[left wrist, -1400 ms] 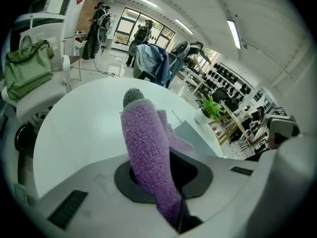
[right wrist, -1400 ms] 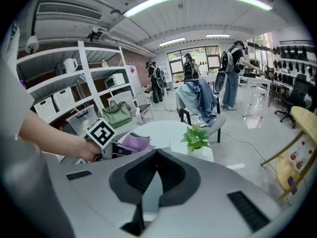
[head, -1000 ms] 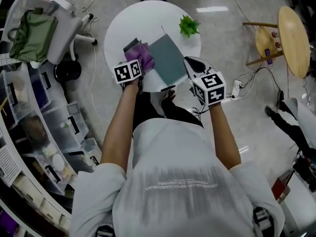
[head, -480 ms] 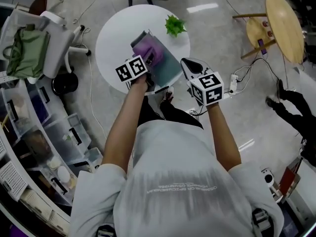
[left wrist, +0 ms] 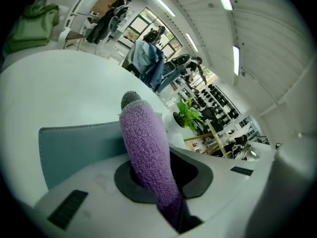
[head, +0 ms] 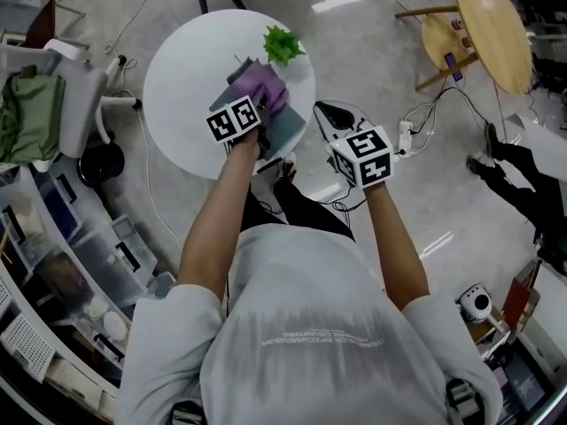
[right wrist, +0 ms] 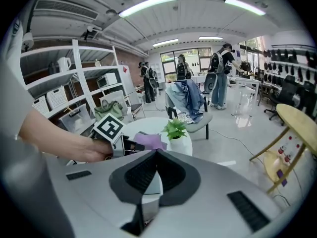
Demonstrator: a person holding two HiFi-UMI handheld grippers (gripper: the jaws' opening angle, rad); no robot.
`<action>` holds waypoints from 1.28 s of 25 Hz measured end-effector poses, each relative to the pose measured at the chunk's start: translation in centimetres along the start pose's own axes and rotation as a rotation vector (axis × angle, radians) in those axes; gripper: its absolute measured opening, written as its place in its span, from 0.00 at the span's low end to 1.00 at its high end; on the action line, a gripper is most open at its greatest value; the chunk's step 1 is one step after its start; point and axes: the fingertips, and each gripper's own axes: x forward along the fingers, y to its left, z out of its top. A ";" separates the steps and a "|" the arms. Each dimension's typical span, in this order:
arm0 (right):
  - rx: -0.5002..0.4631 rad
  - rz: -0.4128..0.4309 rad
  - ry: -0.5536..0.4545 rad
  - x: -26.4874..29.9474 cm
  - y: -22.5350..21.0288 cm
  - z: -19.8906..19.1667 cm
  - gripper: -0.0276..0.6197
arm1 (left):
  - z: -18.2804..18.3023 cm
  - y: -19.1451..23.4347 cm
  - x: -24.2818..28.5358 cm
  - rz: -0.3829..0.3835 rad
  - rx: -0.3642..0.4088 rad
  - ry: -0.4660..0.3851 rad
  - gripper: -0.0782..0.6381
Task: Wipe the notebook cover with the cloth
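On the round white table point(head: 177, 104) lies a grey-teal notebook point(head: 286, 127). A purple cloth point(head: 265, 89) rests on its far part, and my left gripper point(head: 255, 104) is shut on that cloth. In the left gripper view the cloth point(left wrist: 143, 148) sticks out from between the jaws over the notebook cover point(left wrist: 79, 145). My right gripper point(head: 339, 120) hovers just off the table's right edge, beside the notebook, jaws closed on nothing. In the right gripper view its tips point(right wrist: 156, 153) meet, and the cloth point(right wrist: 148, 141) shows beyond them.
A small green potted plant point(head: 282, 42) stands on the table just beyond the notebook. A wooden stool point(head: 496, 29) is at the far right, a white chair with a green bag point(head: 35, 118) at the left, storage bins point(head: 53, 237) below it. Cables point(head: 416, 131) lie on the floor.
My left gripper has carried the cloth from the notebook's left edge onto its cover and toward the far end. The right gripper stays beside the table edge.
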 end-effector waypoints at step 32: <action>-0.052 0.106 0.035 4.3 3.6 0.2 0.05 | -3.5 7.6 -8.6 0.154 0.147 0.082 0.18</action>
